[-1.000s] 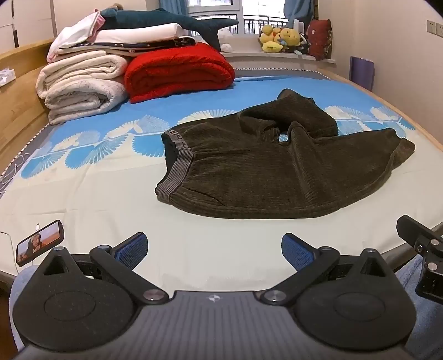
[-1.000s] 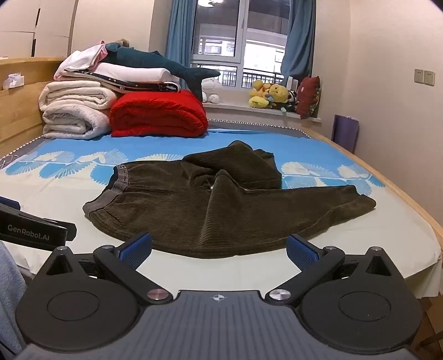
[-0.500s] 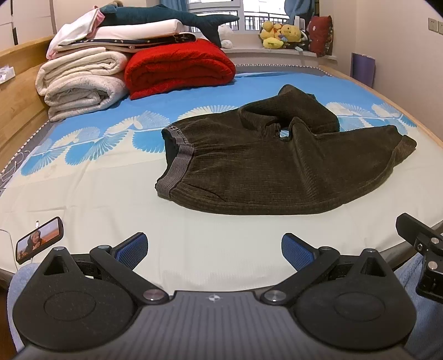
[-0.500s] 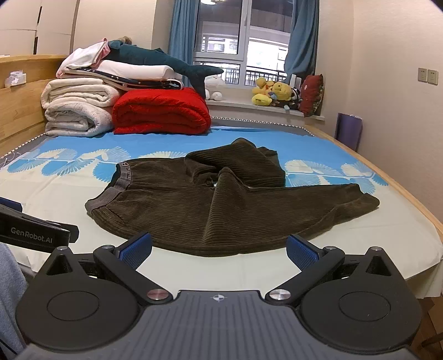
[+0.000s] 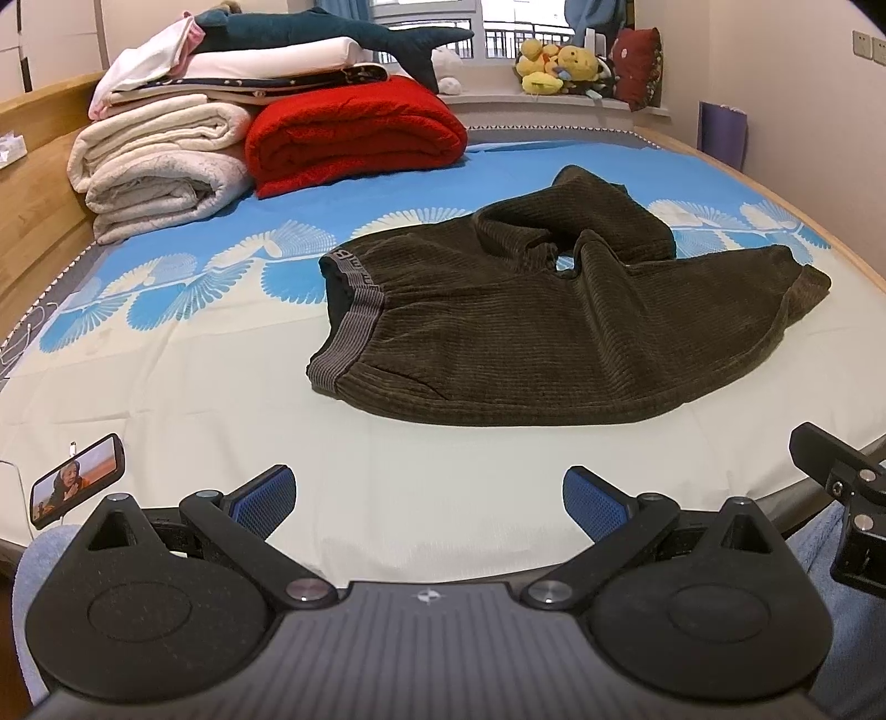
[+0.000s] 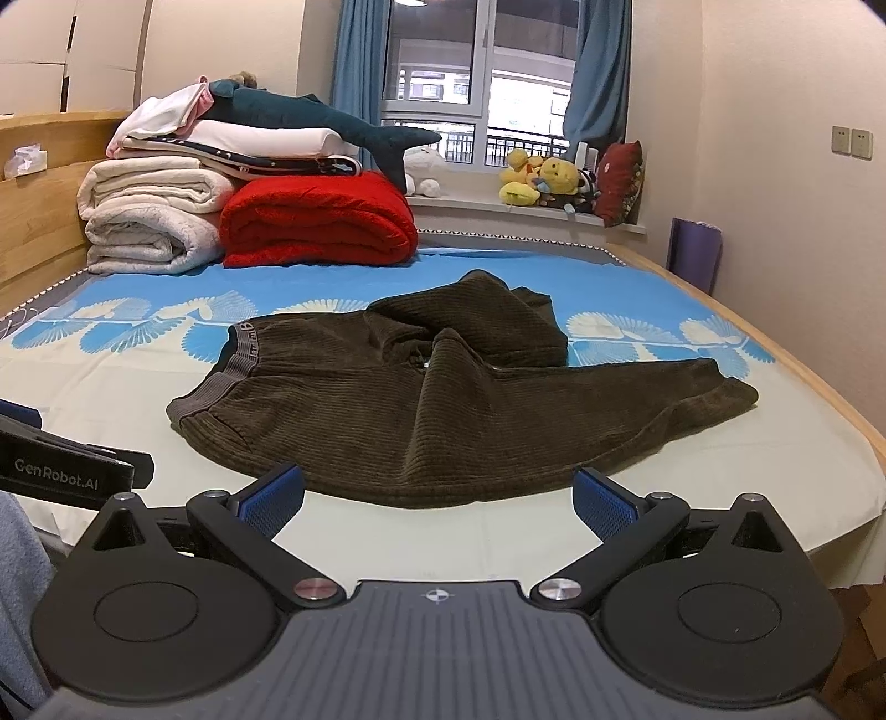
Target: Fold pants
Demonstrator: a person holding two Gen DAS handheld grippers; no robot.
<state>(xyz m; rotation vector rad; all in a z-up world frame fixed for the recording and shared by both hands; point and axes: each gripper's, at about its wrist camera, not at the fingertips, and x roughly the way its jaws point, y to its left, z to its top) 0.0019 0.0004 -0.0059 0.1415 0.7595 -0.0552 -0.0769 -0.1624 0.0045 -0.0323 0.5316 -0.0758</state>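
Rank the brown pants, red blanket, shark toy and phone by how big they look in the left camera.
1. pants, though nearest
2. red blanket
3. shark toy, farther back, so unsure
4. phone

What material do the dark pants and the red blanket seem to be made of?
The pants look like thick corduroy, matte olive-brown: parallel ribs run across the fabric, with a smoother grey elastic waistband. The red blanket looks like fleece or plush: fuzzy, nubbly surface, soft rounded folds. Fibre cannot be confirmed.

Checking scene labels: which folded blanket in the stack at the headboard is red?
The red blanket, rightmost on the bed beside the two cream rolls.
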